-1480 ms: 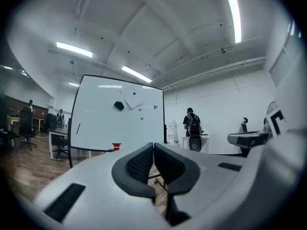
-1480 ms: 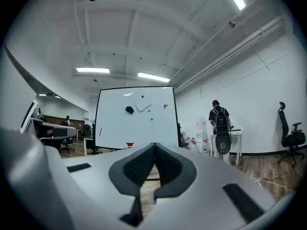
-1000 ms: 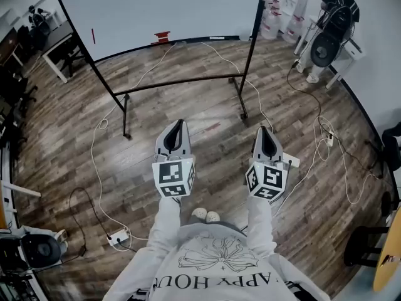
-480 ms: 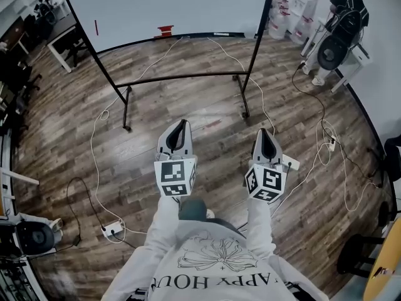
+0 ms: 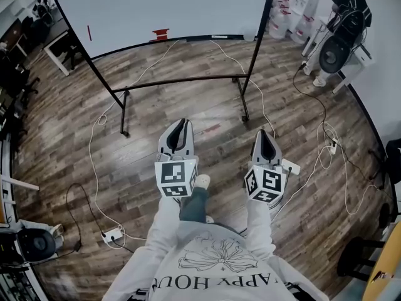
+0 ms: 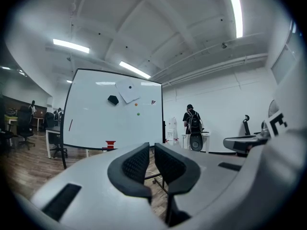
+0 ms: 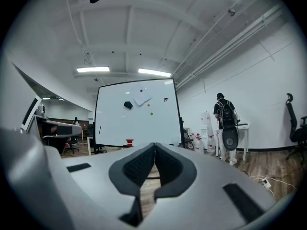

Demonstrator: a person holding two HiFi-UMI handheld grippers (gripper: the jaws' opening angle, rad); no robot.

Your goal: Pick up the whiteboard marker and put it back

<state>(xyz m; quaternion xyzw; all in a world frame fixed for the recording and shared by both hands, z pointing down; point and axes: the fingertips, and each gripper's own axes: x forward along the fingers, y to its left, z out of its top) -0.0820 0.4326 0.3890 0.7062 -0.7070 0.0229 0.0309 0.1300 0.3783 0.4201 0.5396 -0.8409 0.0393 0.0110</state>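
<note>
The whiteboard [image 5: 156, 5] stands ahead on a wheeled frame. A thin red stick [image 5: 88, 32], possibly the marker, lies against its left part and shows again as the red stick [image 6: 71, 125]. A red block [image 5: 161, 34] rests on the board's ledge. My left gripper [image 5: 177, 130] and right gripper [image 5: 266, 135] are held level side by side, well short of the board. Seen from its own camera, the left gripper [image 6: 151, 148] is shut with nothing in it. The right gripper [image 7: 154, 147] is likewise shut and empty.
White cables [image 5: 94, 162] trail over the wood floor to a power strip [image 5: 113, 234]. The stand's feet [image 5: 123, 132] lie between me and the board. A person with a backpack [image 5: 341, 14] stands at a small table at the right. Desks and chairs [image 5: 37, 36] line the left.
The person holding the grippers has taken a step: a leg and shoe have swung forward between the arms. Both grippers stayed shut and were carried along toward the board.
</note>
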